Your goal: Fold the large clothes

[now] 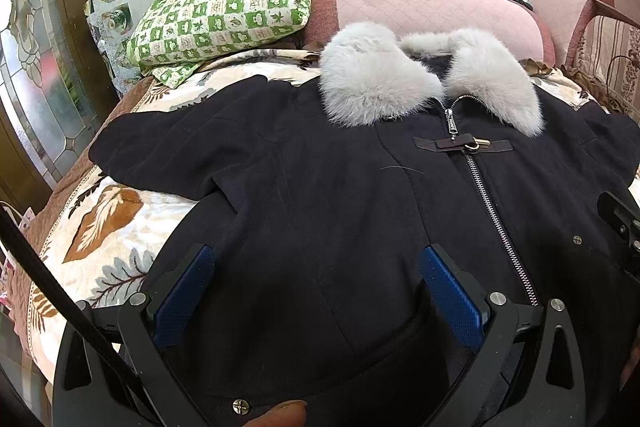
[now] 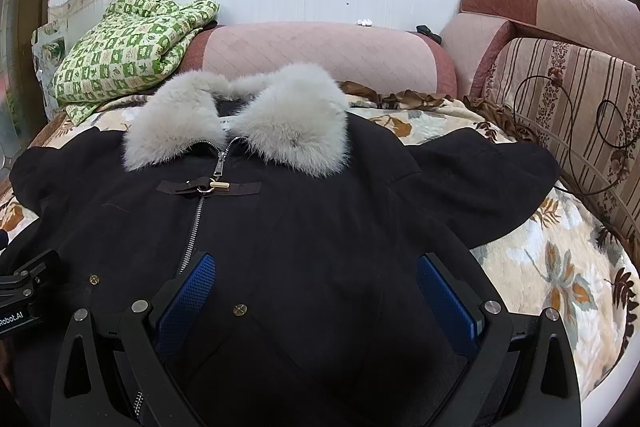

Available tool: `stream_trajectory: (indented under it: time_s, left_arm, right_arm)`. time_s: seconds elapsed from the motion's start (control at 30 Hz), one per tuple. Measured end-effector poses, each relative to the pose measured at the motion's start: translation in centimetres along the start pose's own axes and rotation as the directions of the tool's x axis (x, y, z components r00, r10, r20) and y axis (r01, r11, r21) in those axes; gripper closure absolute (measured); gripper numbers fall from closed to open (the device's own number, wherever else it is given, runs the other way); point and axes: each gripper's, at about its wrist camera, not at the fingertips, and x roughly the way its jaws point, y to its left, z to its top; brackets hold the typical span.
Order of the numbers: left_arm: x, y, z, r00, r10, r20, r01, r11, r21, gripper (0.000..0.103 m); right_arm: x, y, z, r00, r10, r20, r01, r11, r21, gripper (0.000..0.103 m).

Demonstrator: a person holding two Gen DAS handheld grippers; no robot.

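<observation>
**Both tongs spread over the coat front**

The black coat (image 1: 328, 187) lies face up and zipped on the bed (image 1: 108, 227), fur collar (image 1: 372, 83) toward the far wall, sleeves out to each side. The left tongs (image 1: 316, 291) are level and low over the coat's lower front, left of the zipper (image 1: 484, 195), jaws wide apart, holding nothing. The right tongs (image 2: 316, 291) are posed likewise, right of the zipper, also spread and empty. A green checked quilt (image 1: 224, 7) sits folded at the far left corner
</observation>
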Motion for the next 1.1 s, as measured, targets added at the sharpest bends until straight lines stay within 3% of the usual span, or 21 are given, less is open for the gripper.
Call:
stream_trajectory:
  time_s: [1.1]
  left_arm:
    - [0.88,0.57,-0.31,0.999,-0.001,-0.042,0.0,1.0,-0.019,0.0]
  right_arm:
    - [0.7,0.24,-0.34,0.999,-0.02,-0.027,0.019,1.0,-0.023,0.001]
